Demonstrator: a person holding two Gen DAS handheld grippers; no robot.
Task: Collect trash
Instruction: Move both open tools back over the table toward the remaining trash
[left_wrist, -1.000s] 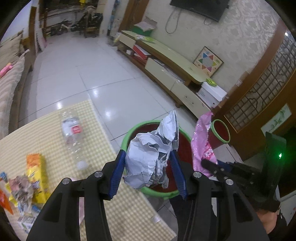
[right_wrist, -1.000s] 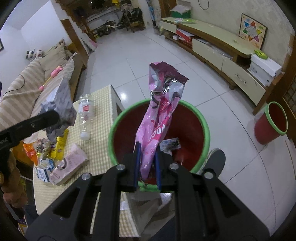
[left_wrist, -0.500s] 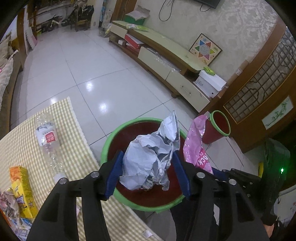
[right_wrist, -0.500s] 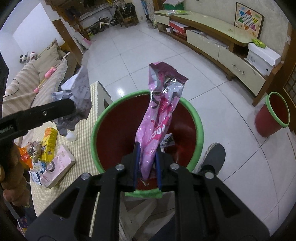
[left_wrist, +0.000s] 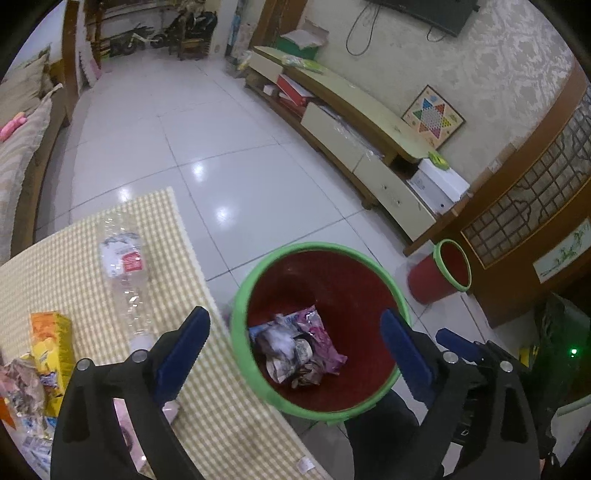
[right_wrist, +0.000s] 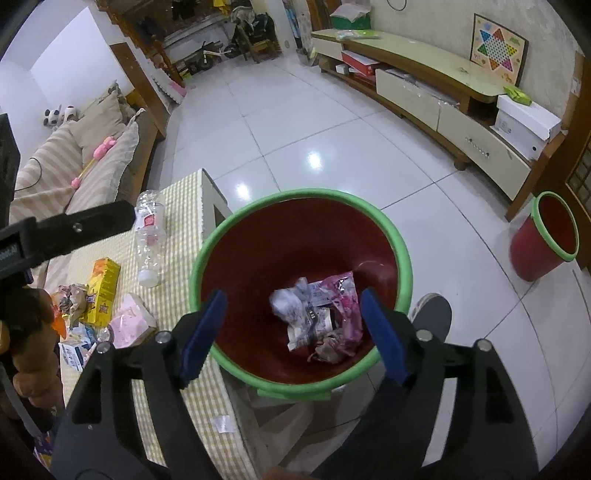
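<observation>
A red bin with a green rim (left_wrist: 369, 258) (right_wrist: 295, 195) stands beside the checked table. At its bottom lie the crumpled paper (left_wrist: 280, 339) (right_wrist: 286, 302) and the pink wrapper (left_wrist: 317, 332) (right_wrist: 343, 291) among other scraps. My left gripper (left_wrist: 295, 332) hangs over the bin, jaws opening wide, nothing between them. My right gripper (right_wrist: 293, 317) is also above the bin, jaws opening, nothing between them. The left gripper's black finger (right_wrist: 74, 229) shows at the left of the right wrist view.
On the checked table (left_wrist: 66, 243) lie a clear plastic bottle (left_wrist: 122, 269) (right_wrist: 147, 236), a yellow box (left_wrist: 51, 347) (right_wrist: 103, 288), a pink pack (right_wrist: 129, 321) and several wrappers. A second red bin (left_wrist: 443, 273) (right_wrist: 546, 236) stands by the wooden screen. A shoe (right_wrist: 432, 314) is beside the bin.
Both grippers have opened. The crumpled paper dropped from the left one and the pink wrapper from the right one into the bin. The left gripper moved a little further over the bin.
</observation>
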